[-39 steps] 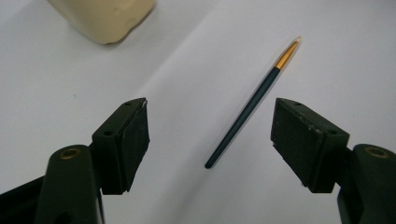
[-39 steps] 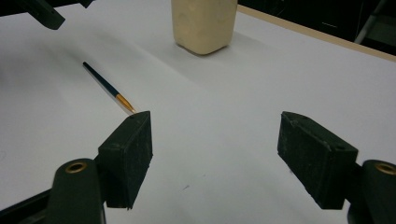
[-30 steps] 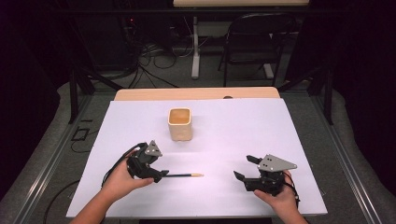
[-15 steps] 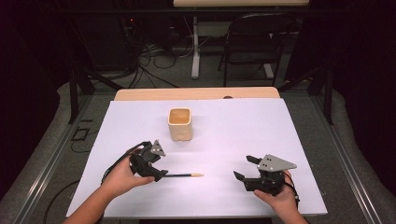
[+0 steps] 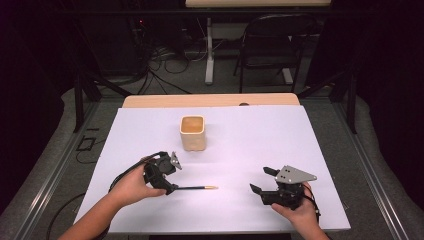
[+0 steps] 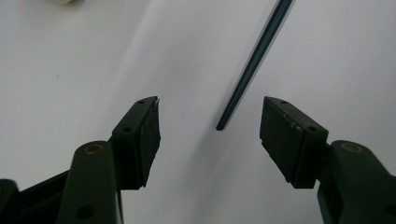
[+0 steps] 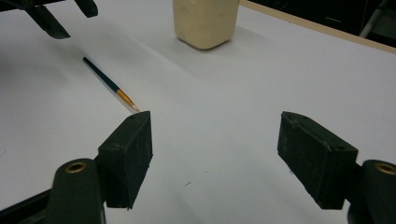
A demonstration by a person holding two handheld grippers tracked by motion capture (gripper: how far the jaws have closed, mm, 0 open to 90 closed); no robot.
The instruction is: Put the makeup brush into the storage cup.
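While the pencil (image 6: 252,65) lies flat on the table (image 5: 250,145), its blunt end just ahead of the left gripper (image 6: 210,122) and between the spread, closing jaws, nothing is yet pinched; the shaft should be centred before squeezing. The right gripper (image 7: 215,140) is held low, gaping, empty.

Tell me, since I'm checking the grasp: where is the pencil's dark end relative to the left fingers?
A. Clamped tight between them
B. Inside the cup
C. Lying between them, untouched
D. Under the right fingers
C: in the left gripper view the pencil ends in the gap, clear of both fingers, whose gap has just been narrowing.
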